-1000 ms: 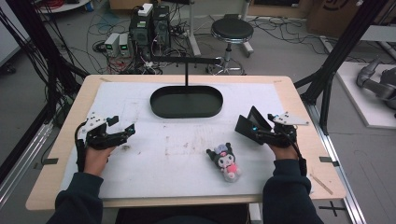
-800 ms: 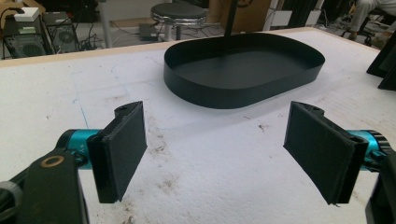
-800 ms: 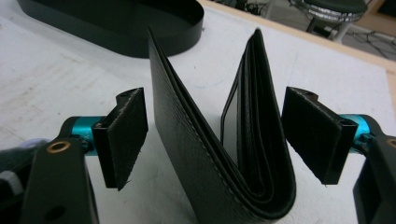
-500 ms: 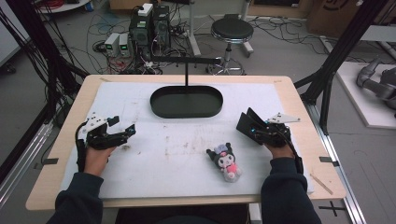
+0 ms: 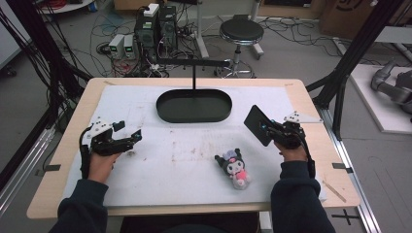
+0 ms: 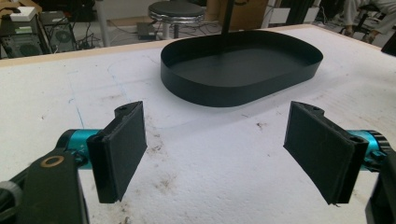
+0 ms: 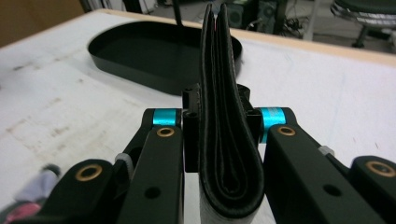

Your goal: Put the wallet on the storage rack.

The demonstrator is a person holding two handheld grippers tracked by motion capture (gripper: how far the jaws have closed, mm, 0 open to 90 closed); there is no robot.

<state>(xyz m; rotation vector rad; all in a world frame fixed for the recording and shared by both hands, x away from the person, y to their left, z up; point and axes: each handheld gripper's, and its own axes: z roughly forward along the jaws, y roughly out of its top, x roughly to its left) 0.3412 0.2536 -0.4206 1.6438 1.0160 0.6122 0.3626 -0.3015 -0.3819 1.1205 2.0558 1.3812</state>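
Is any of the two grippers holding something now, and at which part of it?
The right gripper clamps a folded black wallet across its flat sides, near the fold. The left gripper holds nothing.

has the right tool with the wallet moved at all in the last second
Yes, slightly: the right tool, shut on the black wallet, has edged left toward the black tray.

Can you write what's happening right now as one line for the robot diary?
left gripper: open, empty, above mat | right gripper: shut on black wallet, lifted | plush toy: lying on mat | black tray: empty
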